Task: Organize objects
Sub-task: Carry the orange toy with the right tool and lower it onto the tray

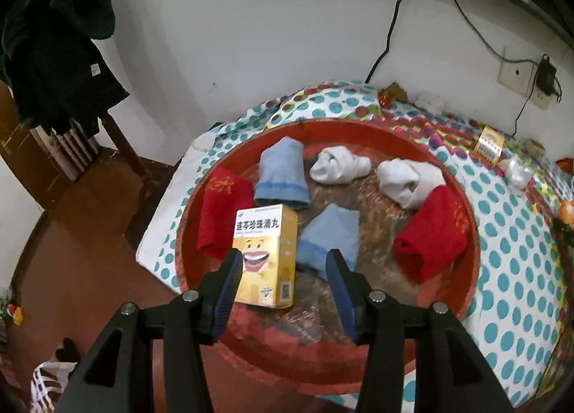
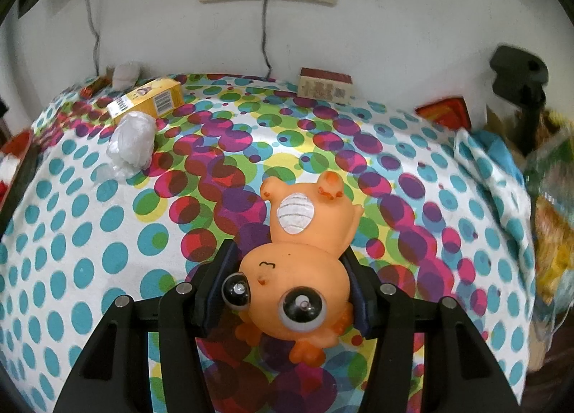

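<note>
An orange toy figure (image 2: 301, 269) is held clamped at its head between the fingers of the right gripper (image 2: 290, 291), above the dotted cloth (image 2: 89, 233). It is judged light, hollow and yielding; a slick skin is likely, so the broad head is the sound hold. The left gripper (image 1: 283, 287) stands apart, empty, over the red tray (image 1: 470, 262). A yellow carton (image 1: 265, 255) stands in the tray beside folded cloths; it is judged light and crushable, best taken across its flat faces.
</note>
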Motion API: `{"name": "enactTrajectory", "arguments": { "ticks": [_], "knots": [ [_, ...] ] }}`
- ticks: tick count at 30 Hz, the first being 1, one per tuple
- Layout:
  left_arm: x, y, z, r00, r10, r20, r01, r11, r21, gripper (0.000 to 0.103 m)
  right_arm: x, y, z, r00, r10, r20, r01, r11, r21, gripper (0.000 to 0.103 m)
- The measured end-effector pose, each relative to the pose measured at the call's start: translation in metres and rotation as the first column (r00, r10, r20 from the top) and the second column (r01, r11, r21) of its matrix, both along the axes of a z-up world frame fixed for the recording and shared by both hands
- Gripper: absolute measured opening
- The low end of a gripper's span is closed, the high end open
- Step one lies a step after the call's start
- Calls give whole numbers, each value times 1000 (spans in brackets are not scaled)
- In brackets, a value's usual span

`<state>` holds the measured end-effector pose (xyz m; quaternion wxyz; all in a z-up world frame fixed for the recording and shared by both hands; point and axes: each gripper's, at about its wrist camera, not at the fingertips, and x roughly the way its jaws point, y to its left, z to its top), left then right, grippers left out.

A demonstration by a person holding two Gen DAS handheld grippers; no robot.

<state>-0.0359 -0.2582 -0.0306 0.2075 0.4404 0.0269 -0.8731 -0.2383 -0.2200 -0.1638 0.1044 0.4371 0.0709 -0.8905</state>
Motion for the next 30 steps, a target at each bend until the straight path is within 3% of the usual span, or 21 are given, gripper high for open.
{"name": "enactTrajectory", "arguments": {
  "ticks": [4,12,19,25,30],
  "knots": [
    [3,-2,1,1000,-4,11,4,999,40,50,3,-7,2,1000,-4,22,4,1000,-2,52],
    [8,-1,7,999,-28,36,24,994,102,50,31,-33,29,998,66,-21,-67,997,-38,52],
    [16,-4,20,999,-41,31,38,994,100,51,54,-85,53,983,175,-45,-177,983,-46,52],
    [25,-18,31,1000,-14,15,12,994,108,51,80,-155,72,948,312,-68,-315,948,-50,52],
    [34,-30,38,1000,16,4,-16,994,110,51,104,-219,85,899,431,-79,-436,899,-49,52]
  ]
}}
